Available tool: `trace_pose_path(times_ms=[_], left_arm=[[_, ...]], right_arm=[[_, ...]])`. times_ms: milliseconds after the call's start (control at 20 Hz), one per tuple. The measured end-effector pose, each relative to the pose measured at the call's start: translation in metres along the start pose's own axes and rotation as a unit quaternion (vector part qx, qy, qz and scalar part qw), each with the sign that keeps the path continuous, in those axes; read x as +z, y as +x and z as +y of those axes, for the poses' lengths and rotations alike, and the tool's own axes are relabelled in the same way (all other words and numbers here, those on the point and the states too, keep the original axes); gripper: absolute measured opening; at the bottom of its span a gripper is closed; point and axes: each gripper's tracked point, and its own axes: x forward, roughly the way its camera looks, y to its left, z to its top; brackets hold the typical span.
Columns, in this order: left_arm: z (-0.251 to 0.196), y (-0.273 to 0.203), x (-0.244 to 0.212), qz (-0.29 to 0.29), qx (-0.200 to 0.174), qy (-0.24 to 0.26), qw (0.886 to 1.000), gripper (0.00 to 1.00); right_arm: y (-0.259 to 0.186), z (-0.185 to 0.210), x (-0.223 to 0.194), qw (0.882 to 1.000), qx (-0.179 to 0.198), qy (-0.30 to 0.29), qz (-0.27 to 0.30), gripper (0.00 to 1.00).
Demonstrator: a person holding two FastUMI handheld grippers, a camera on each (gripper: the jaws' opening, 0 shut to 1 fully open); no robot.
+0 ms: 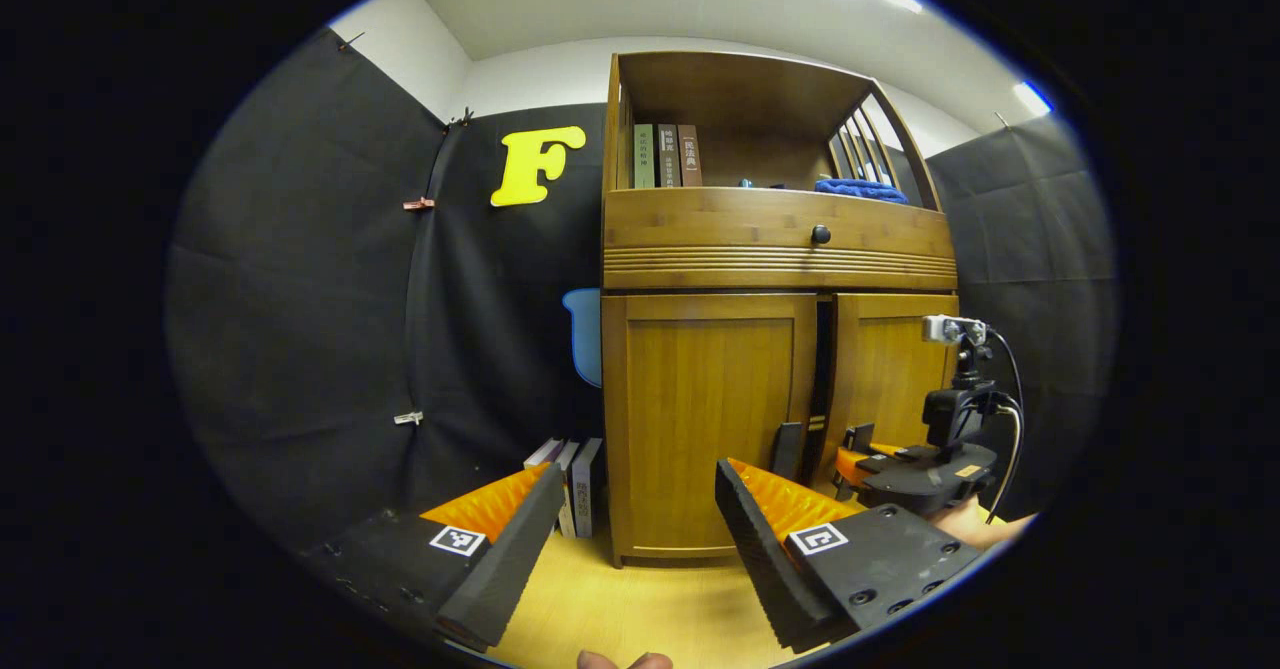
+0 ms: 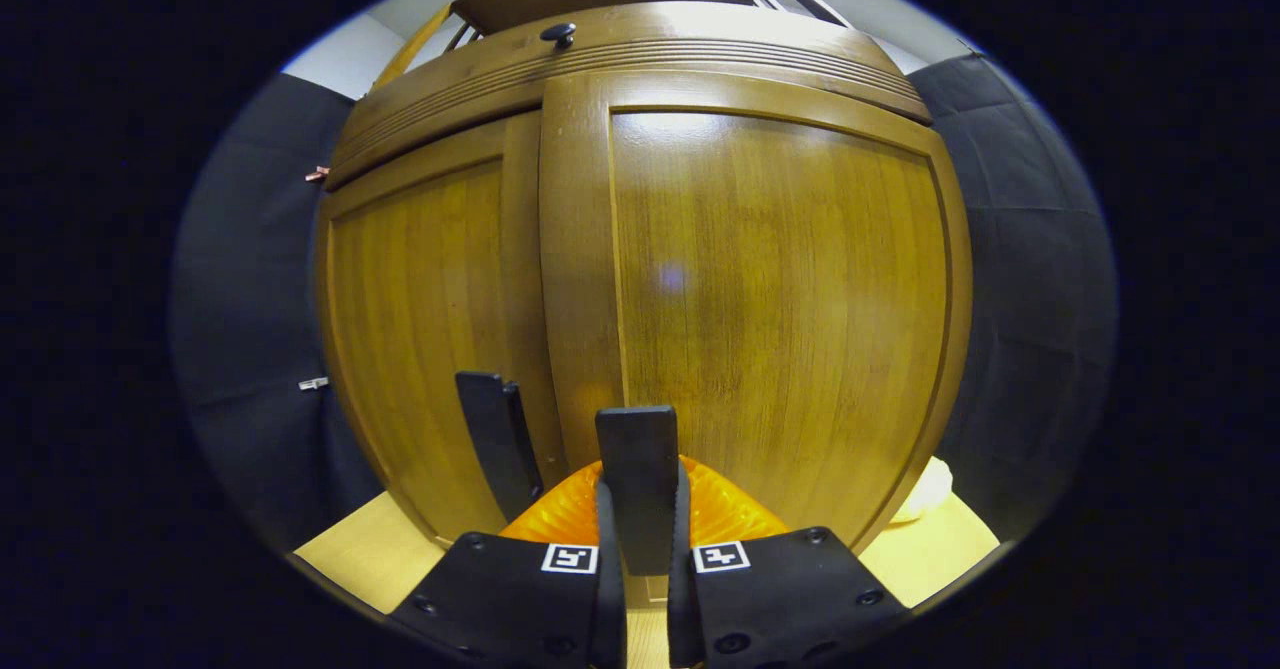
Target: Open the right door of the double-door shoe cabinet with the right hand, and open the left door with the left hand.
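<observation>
The wooden shoe cabinet [image 1: 780, 259] stands straight ahead in the left gripper view. Its left door [image 1: 700, 419] is closed, with a black handle [image 1: 787, 449] at its inner edge. The right door [image 1: 890, 379] stands slightly ajar, a dark gap beside it. My left gripper [image 1: 640, 524] hangs open in front of the left door, well short of it. In the right gripper view the right door [image 2: 780, 299] is very near, and my right gripper [image 2: 640, 524] is shut on its black handle [image 2: 637, 449]. The left door's handle [image 2: 495, 439] stands just to the left. The right gripper [image 1: 900, 464] also appears at the right door.
Above the doors is a drawer with a black knob [image 1: 820, 234], and over it an open shelf with books [image 1: 665, 154] and a blue cloth [image 1: 860, 189]. Several books [image 1: 575, 484] stand on the wooden floor [image 1: 620, 609] left of the cabinet. Black cloth walls flank it.
</observation>
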Motion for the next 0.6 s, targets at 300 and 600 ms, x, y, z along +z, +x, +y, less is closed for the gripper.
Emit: trace_pose_path(times_ms=[300,600], left_arm=[[-0.011,-0.004,-0.003,0.002,-0.004,-0.004,1.000,0.94],[-0.023,-0.003,0.001,-0.003,-0.008,-0.018,1.000,0.94]], right_arm=[[-0.060,-0.019,-0.001,1.000,0.028,0.006,-0.002,0.20],[-0.100,-0.043,0.000,1.000,0.025,0.015,0.000,0.19]])
